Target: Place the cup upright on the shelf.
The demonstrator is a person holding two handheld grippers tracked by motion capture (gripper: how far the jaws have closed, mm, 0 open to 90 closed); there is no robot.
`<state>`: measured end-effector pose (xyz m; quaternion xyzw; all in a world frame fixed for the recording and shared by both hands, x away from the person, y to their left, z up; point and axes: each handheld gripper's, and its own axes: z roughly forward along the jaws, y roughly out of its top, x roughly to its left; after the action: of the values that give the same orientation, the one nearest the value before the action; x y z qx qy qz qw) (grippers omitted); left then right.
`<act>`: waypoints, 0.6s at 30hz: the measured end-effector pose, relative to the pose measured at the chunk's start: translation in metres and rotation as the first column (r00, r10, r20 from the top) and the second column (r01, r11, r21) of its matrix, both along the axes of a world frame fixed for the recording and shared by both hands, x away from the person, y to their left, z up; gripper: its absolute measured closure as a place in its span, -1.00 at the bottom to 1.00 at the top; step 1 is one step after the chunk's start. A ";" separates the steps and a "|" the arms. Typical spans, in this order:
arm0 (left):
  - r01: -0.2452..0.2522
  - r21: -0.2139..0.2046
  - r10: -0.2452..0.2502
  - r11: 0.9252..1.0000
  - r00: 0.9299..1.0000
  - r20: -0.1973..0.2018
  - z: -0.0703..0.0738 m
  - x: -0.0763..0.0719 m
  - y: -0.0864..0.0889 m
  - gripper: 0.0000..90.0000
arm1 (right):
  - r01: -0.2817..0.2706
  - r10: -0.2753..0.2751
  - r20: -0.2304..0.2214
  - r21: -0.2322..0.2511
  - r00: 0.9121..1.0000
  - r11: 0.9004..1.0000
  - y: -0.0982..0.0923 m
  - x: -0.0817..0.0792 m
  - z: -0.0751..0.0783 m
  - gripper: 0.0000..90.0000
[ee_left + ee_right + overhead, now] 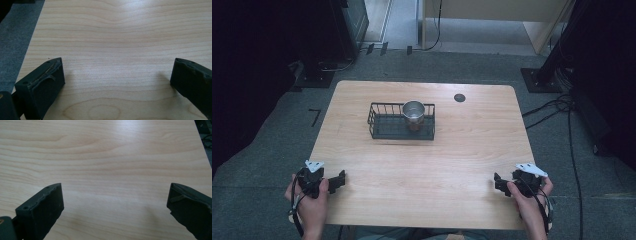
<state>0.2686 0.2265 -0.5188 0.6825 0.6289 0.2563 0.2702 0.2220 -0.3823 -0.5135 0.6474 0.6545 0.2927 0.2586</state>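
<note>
You are working at a light wooden table [422,165] with rounded corners and a dark round grommet [459,97] near its far right edge. Grey carpet [557,150] is covering the floor around it. Black cables [569,130] are trailing across the carpet at the right. A dark cabinet [349,22] is standing at the far left, and pale wooden furniture [492,15] is standing at the far right. Soft light is reflecting off the tabletop

Cup [413,114] in basket [382,122], seemingly.
</note>
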 end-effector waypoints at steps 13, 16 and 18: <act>-0.001 -0.001 0.001 1.000 1.000 0.000 0.000 0.000 0.000 -1.00 | 0.050 -0.051 -0.015 -0.006 0.999 0.999 -0.024 -0.020 -0.014 -0.99; 0.000 0.000 0.000 1.000 1.000 0.000 0.000 0.000 0.000 -1.00 | 0.051 -0.051 -0.003 -0.009 0.999 0.999 -0.025 -0.023 -0.015 -1.00; 0.000 0.000 0.000 1.000 1.000 0.000 0.000 0.000 0.000 -1.00 | 0.048 -0.048 -0.004 -0.011 0.999 0.999 -0.025 -0.023 -0.015 -1.00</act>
<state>0.2685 0.2265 -0.5188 0.6827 0.6288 0.2561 0.2702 0.1989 -0.4073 -0.5289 0.6620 0.6409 0.2815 0.2678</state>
